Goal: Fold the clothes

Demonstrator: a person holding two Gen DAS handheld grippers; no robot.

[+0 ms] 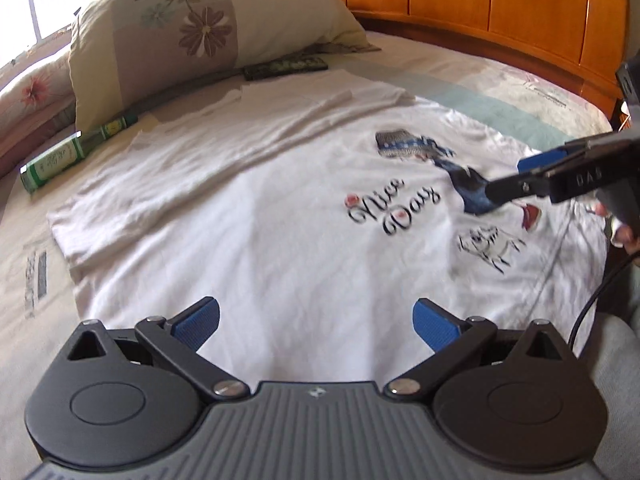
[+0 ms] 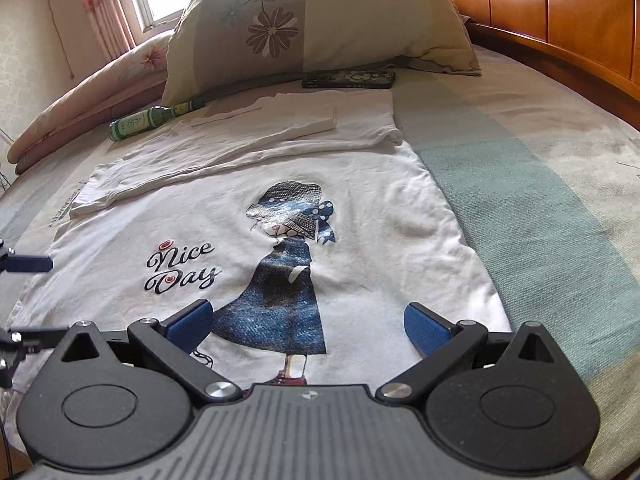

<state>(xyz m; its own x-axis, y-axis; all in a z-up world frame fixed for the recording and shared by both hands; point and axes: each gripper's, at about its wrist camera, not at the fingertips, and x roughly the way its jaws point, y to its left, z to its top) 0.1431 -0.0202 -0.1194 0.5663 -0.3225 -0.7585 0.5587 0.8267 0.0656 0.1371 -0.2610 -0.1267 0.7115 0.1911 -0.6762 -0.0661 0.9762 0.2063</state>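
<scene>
A white T-shirt [image 1: 240,220] [image 2: 380,240] lies flat on the bed, print side up, showing a girl in a blue dress and the words "Nice Day". Its far side is folded over onto the body, with a sleeve on top. My left gripper [image 1: 318,316] hovers open over the shirt's near part, nothing between its blue pads. My right gripper [image 2: 308,320] is also open, low over the printed dress, and holds nothing. It enters the left wrist view from the right [image 1: 506,180]. One of the left gripper's fingers [image 2: 30,264] shows at the left edge of the right wrist view.
A flowered pillow [image 2: 320,28] leans at the far side, with a green bottle [image 2: 132,124] and a phone [image 2: 348,79] beside it. A wooden headboard [image 1: 500,8] curves along the right. A folded quilt [image 2: 92,92] lies far left. The striped sheet [image 2: 520,200] is bare on the right.
</scene>
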